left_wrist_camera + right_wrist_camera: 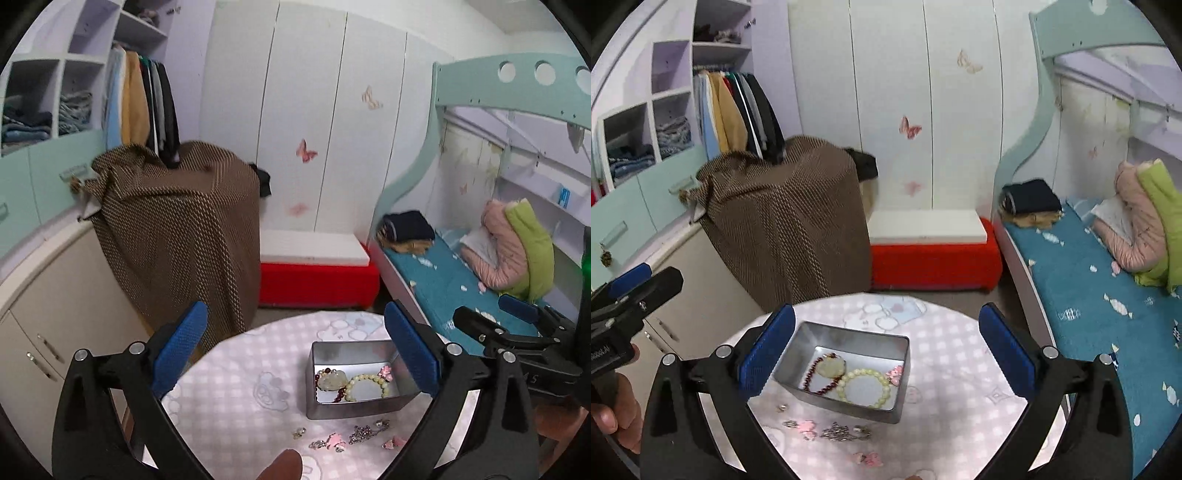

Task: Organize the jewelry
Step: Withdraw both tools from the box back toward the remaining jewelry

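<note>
Both grippers are hanging wide open and empty above the round table point(960, 354): the left gripper point(295, 354) is framing the metal tin point(354, 406) at lower centre, the right gripper point(886, 350) straddling it. Only the right wrist view is showing the tin's whole floor, with the pale bead bracelet point(866, 387) and dark red bead strand point(812, 373) lying inside. Loose charms point(834, 432) are sitting just below the tin near the table's lower edge, while bare cloth is lying open to its right.

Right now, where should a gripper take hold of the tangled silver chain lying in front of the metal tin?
Probably from straight above, pinching the bunched middle of the tangled silver chain. It lies flat and loose on the pink checked tablecloth, just clear of the metal tin, so no side offers an edge.
</note>
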The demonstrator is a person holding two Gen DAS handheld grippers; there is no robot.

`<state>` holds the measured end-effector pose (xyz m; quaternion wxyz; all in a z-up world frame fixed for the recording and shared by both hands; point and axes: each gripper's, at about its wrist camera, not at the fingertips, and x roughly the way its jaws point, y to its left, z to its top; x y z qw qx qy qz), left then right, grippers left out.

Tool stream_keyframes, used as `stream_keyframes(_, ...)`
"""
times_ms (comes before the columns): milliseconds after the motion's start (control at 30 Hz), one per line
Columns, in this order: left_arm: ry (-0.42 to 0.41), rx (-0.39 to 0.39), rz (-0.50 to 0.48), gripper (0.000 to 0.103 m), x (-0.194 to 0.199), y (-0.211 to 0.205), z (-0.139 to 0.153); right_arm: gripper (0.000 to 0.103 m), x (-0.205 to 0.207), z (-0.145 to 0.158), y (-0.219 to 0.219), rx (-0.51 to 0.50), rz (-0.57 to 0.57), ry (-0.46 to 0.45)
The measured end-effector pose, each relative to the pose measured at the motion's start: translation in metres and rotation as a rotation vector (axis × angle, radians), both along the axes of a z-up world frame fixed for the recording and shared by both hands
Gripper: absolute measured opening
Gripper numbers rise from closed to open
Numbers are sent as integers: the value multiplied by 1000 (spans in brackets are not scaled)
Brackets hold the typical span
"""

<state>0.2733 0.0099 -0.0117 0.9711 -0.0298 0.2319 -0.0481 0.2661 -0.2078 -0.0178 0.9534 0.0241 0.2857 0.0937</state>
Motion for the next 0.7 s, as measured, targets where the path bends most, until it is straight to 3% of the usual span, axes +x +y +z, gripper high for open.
stream_keyframes(367, -89, 10, 68, 97, -59, 11, 22, 96, -56, 37, 5, -27, -27, -126)
stream_keyframes(567, -70, 36, 88, 97, -80, 12, 8, 96, -83, 35, 0, -59, -64, -147)
stream_keyframes(700, -30, 47, 98, 97, -85, 14, -12, 96, -92, 18, -5, -63, -73, -108)
